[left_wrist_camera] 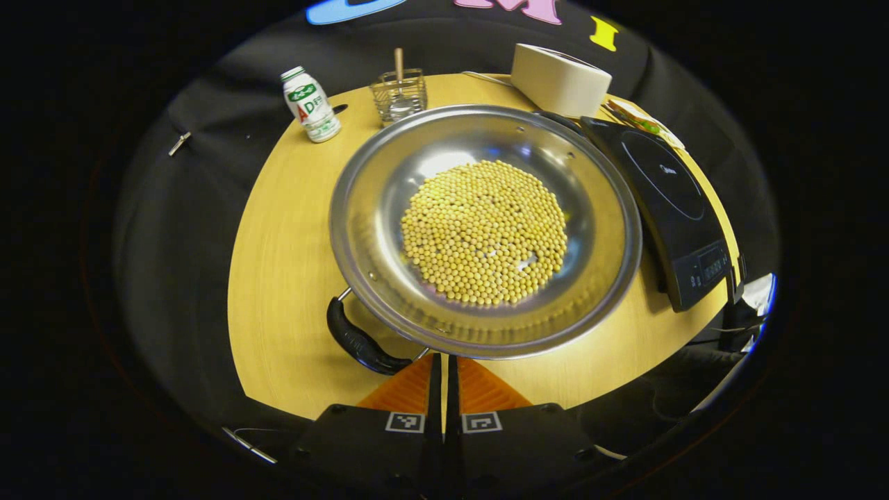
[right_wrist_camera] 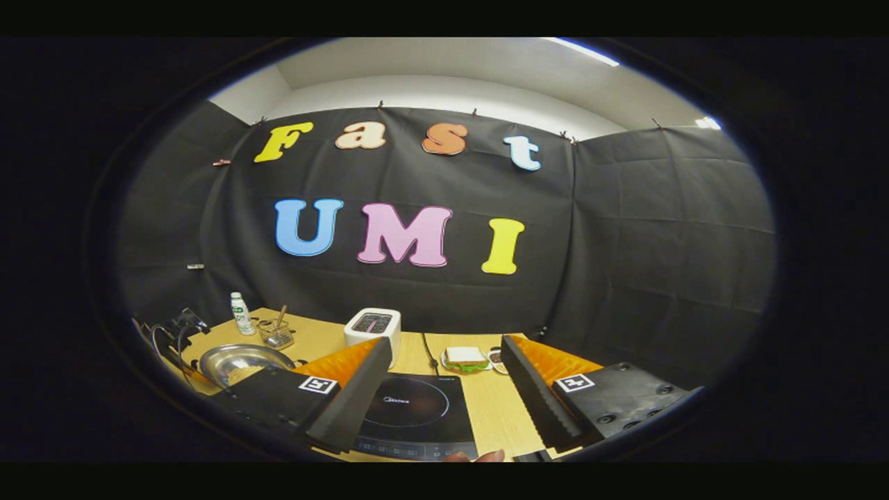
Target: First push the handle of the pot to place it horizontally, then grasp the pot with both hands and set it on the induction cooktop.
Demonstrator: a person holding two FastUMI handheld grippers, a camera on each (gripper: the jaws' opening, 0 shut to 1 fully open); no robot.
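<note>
My left tongs (left_wrist_camera: 444,364) are clenched, empty, just short of the bean-filled round steel pot (left_wrist_camera: 361,208) – its black handle (left_wrist_camera: 358,340) alongside; my right tongs (right_wrist_camera: 444,375) are released above the black induction cooktop (right_wrist_camera: 417,410) at the wooden bench's (right_wrist_camera: 493,410) near edge.

Along my tabletop's (left_wrist_camera: 278,278) far edge I see a small white bottle (left_wrist_camera: 310,104) near the left corner, a wire basket (left_wrist_camera: 398,96) holding a wooden stick beside it, a white toaster (left_wrist_camera: 560,80) further right, and a sandwich (right_wrist_camera: 465,357) by the right edge.
</note>
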